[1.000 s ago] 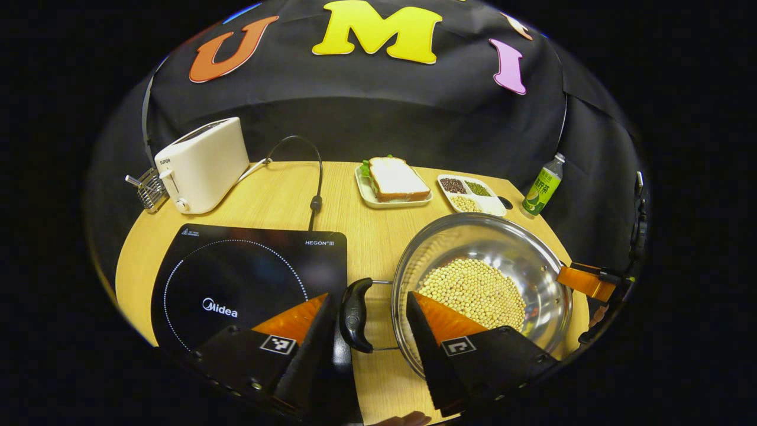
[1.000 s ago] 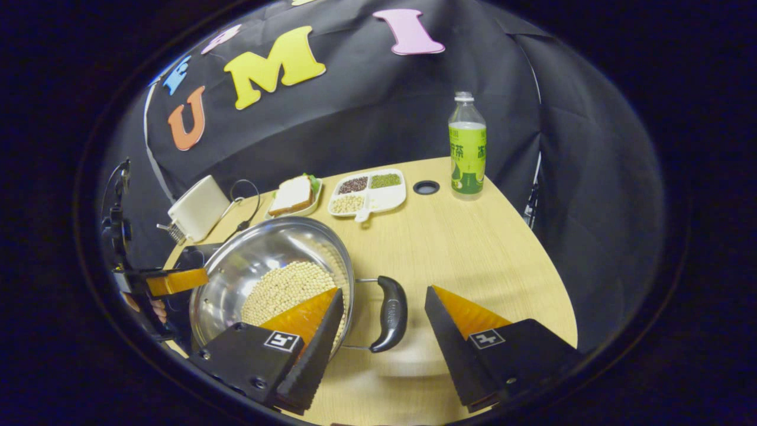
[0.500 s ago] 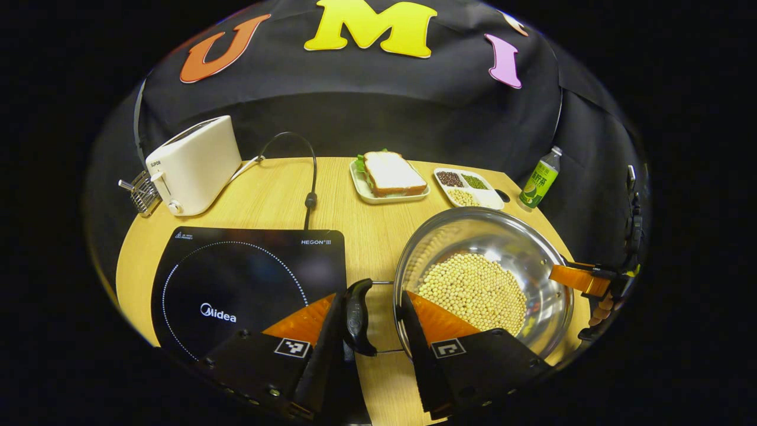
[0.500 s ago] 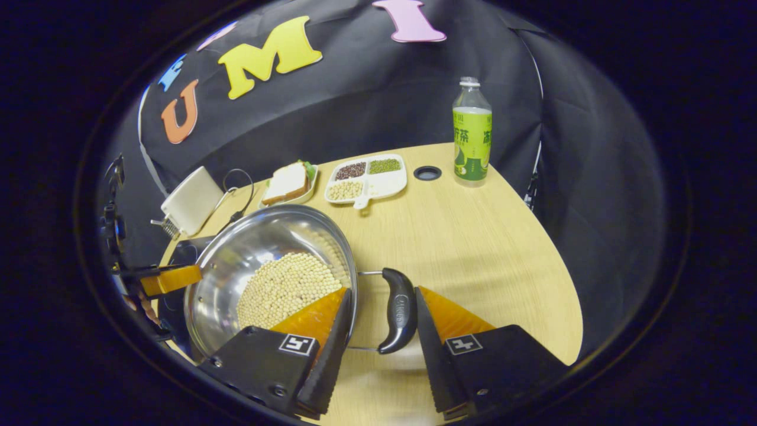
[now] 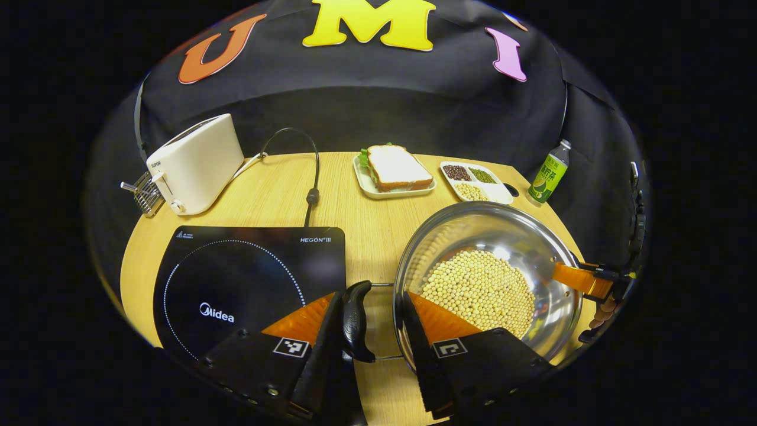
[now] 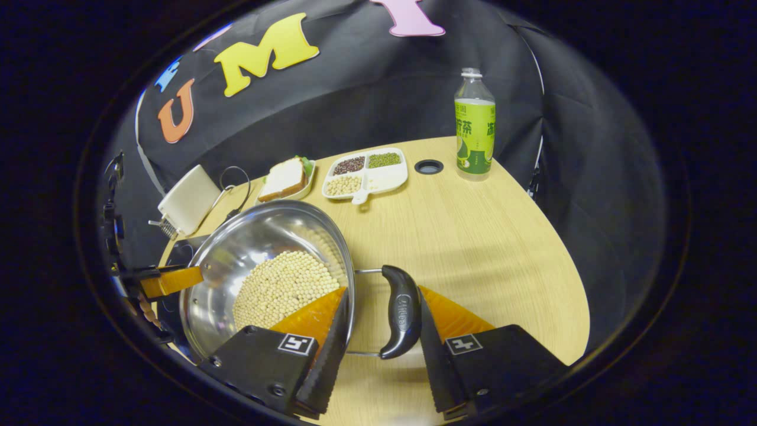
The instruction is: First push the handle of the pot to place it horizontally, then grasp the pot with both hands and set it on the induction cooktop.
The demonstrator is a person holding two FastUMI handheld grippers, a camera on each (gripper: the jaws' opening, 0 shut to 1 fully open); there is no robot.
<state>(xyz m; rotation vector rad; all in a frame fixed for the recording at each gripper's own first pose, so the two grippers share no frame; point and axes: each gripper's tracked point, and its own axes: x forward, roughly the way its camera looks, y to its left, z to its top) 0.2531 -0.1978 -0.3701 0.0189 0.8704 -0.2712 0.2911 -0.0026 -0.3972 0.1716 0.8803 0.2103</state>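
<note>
Left gripper view: the steel pot [image 5: 520, 236], holding a bed of soybeans [image 5: 480, 290], sits on the counter [image 5: 366, 219] just right of the induction cooktop [image 5: 236, 278], not on it. Its left handle [image 5: 355, 320] lies level between the fingers of the left tool [image 5: 368, 331]; the left finger touches the grip, while the right finger sits over the pot rim, so a full clamp on the handle cannot be confirmed. The right tool [image 5: 582, 279] appears at the pot's far right rim with a hand [image 5: 603, 310] behind it.

Right gripper view: the pot [image 6: 260, 242] is left of centre, soybeans [image 6: 282, 287] inside. Its right handle [image 6: 401, 312] lies level within the right tool [image 6: 378, 322]; the right finger rests against the grip, the left finger lies over the pot rim, and whether both press on the handle cannot be told. The left tool [image 6: 171, 281] shows at the pot's far rim.

Surroundings, left gripper view: a white toaster [image 5: 198, 163] stands at the far left of the counter with a cable [image 5: 307, 171] running to the cooktop. Far centre is a sandwich [image 5: 397, 168] on a plate [image 5: 364, 180], then a divided dish [image 5: 478, 182] of assorted beans, then a green-labelled bottle [image 5: 549, 177] at the far right.
</note>
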